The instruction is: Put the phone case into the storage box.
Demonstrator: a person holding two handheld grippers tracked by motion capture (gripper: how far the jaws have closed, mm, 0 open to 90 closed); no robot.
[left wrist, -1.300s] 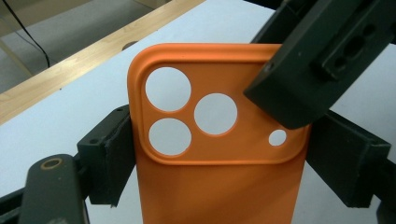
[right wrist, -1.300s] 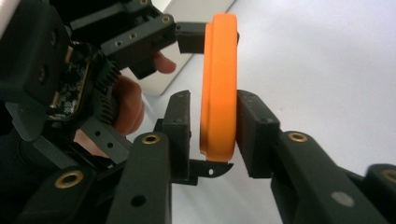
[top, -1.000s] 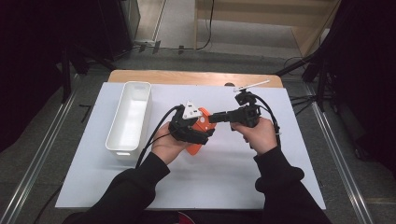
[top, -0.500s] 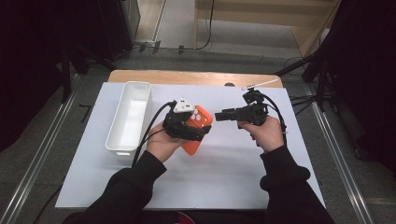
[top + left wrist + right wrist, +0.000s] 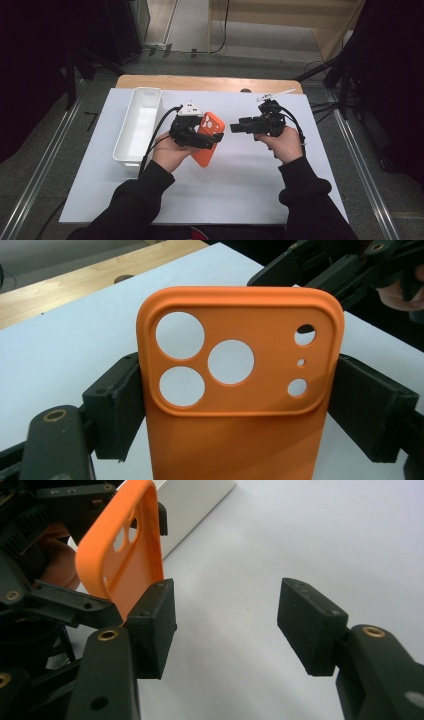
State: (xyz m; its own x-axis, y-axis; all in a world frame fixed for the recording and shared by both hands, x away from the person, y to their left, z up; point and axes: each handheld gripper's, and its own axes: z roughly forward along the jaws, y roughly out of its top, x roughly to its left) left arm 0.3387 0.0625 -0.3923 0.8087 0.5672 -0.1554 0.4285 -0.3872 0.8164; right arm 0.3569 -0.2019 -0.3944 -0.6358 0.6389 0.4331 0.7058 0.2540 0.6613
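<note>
An orange phone case (image 5: 212,124) with round camera cut-outs is held above the white sheet by my left gripper (image 5: 210,140), which is shut on its two long edges. In the left gripper view the pads (image 5: 117,405) press both sides of the case (image 5: 240,390), whose back faces the camera. My right gripper (image 5: 236,126) hangs a short way to the right and points at the case. Its jaws have just been opening and have nothing between them (image 5: 227,625). The case (image 5: 125,565) stands just beyond its left pad, apart from it.
A long white tray (image 5: 146,91) lies at the left of the white sheet (image 5: 240,185). A strip of the wooden table (image 5: 210,82) runs along the far edge. Cables trail from both grippers. Bare sheet lies in front of and to the right of the hands.
My right gripper has drawn back to the right, off the orange case, and its jaws have spread. The left gripper keeps the case and has shifted slightly left.
</note>
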